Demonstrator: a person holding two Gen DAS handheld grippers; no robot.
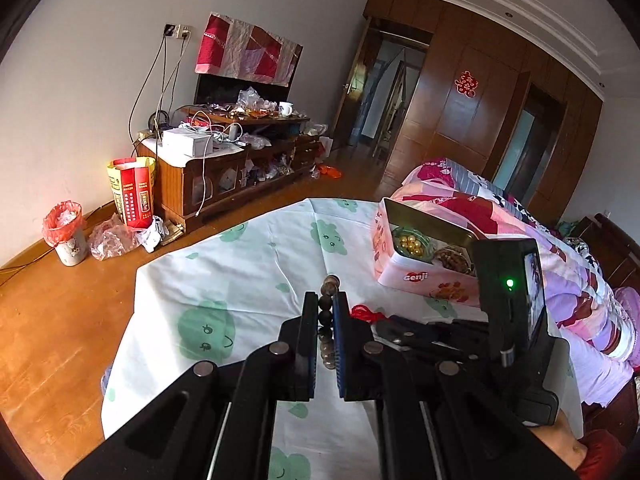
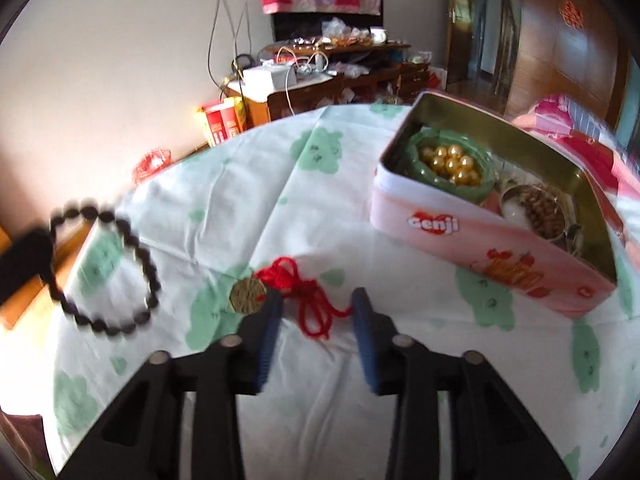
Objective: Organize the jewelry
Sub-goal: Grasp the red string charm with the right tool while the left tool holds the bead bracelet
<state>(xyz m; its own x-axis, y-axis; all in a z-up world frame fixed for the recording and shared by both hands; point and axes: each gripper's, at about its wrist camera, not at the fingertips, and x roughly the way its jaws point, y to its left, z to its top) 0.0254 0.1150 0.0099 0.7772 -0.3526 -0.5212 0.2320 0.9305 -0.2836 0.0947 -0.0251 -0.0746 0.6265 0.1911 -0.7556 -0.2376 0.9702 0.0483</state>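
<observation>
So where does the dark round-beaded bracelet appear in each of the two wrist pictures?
Left wrist view: the dark round-beaded bracelet sits low in the centre, clamped between the jaws of the left gripper.
Right wrist view: the bracelet hangs as a blurred loop at the left edge, above the cloth.
Shared landmark: the pink rectangular Genji tin, to the right in both.

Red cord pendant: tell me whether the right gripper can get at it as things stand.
Probably yes. The red cord pendant lies loose on the tablecloth between the right gripper's open fingers, nothing covering it. The pink tin sits off to the side, clear of the approach.
</observation>
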